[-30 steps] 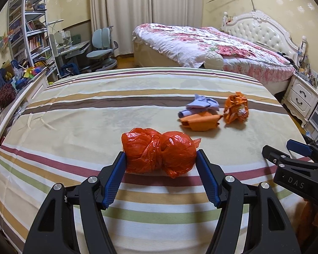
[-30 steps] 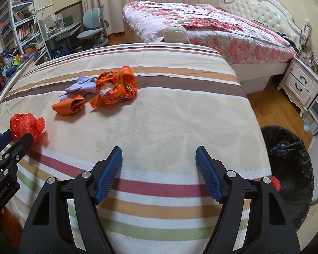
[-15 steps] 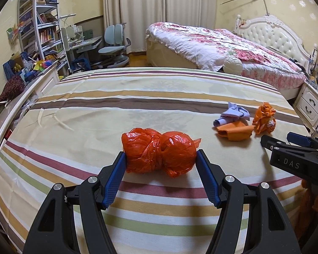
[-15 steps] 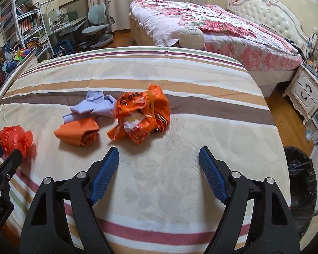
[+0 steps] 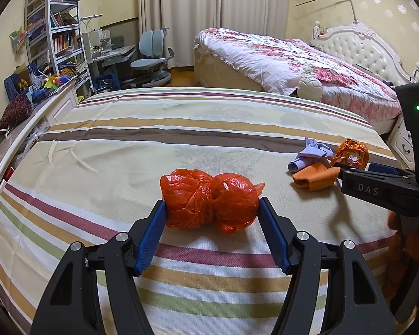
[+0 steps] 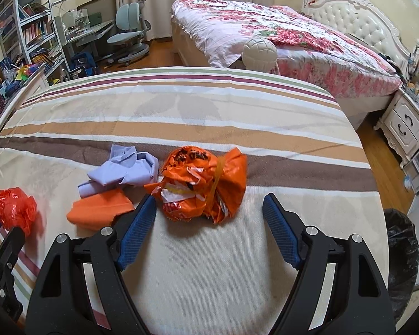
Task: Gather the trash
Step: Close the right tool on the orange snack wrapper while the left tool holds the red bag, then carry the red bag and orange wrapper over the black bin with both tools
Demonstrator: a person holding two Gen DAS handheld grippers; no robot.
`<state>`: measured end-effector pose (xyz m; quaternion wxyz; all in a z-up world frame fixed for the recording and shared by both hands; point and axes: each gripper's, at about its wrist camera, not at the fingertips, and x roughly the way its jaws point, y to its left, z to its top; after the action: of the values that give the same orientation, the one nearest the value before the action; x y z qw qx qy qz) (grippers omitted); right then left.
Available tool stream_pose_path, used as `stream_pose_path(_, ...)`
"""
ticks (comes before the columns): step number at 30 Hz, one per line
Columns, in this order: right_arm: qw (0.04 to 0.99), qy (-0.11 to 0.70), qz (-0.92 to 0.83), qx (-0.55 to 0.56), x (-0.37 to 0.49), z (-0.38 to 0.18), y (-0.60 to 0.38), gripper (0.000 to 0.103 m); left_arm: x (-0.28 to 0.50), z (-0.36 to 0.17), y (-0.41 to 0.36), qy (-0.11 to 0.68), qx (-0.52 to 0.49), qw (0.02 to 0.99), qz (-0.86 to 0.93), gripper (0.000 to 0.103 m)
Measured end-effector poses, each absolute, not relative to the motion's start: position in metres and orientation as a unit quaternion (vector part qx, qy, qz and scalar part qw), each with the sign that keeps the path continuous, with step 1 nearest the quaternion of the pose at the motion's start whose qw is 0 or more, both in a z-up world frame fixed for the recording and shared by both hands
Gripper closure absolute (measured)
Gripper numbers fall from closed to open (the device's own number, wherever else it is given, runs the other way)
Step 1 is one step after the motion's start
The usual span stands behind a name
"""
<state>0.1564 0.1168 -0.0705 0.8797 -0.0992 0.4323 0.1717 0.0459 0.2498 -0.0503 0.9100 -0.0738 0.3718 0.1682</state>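
Two hand-held grippers work over a striped bed [image 5: 181, 128]. White letters "DAS" show on the black side of the right hand-held gripper [image 6: 208, 213] as seen from the left wrist camera. Dark print runs across the top of the crumpled orange wrapper [image 6: 205, 185], but it is too creased to read.

The left hand-held gripper [image 5: 212, 213] pinches a red plastic bag bundle [image 5: 211, 201] between its blue pads, one pad against each end of the bundle. The right hand-held gripper is spread wide, with the orange wrapper lying between its fingertips and slightly beyond them, nearer the left pad; no contact is visible on the right pad.

Just left of the orange wrapper lie a crumpled lilac paper [image 6: 123, 171] and a folded orange paper [image 6: 99, 212], both touching each other. The red bundle sits well left of the wrapper.

The bed cover carries cream, brown, tan, maroon and green stripes. Beyond the wrapper stands a floral-quilted bed [image 6: 279, 36] with a white tufted headboard, and a pale ball [image 6: 259, 53] at its edge. Far right of the wrapper, a black-lined bin [image 6: 399, 254] stands on the wooden floor near a white nightstand [image 6: 405, 125]. Far left are a bookshelf [image 5: 53, 36], desk and pale blue chair [image 5: 152, 58].
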Motion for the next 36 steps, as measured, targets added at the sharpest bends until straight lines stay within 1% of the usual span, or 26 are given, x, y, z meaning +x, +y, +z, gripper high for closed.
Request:
stream_pose_path(3, 0.88, 0.427, 0.179, -0.102, 0.154, -0.069, 0.12, 0.046, 0.047, -0.05, 0.251, 0.372, -0.075, 0.91, 0.168, 0.038)
stream_pose_path(6, 0.881, 0.425, 0.181, -0.103, 0.151, -0.069, 0.12, 0.049, 0.046, -0.05, 0.251, 0.371, -0.074, 0.91, 0.168, 0.038)
stream_pose_path(25, 0.883, 0.423, 0.176, -0.098, 0.109, -0.067, 0.082, 0.049, 0.044, -0.045, 0.256, 0.368, -0.072, 0.91, 0.175, 0.038)
stream_pose_path(36, 0.89, 0.417, 0.162, -0.092, 0.079, -0.067, 0.042, 0.049, 0.032, -0.042, 0.227, 0.369, -0.068, 0.915, 0.149, 0.039)
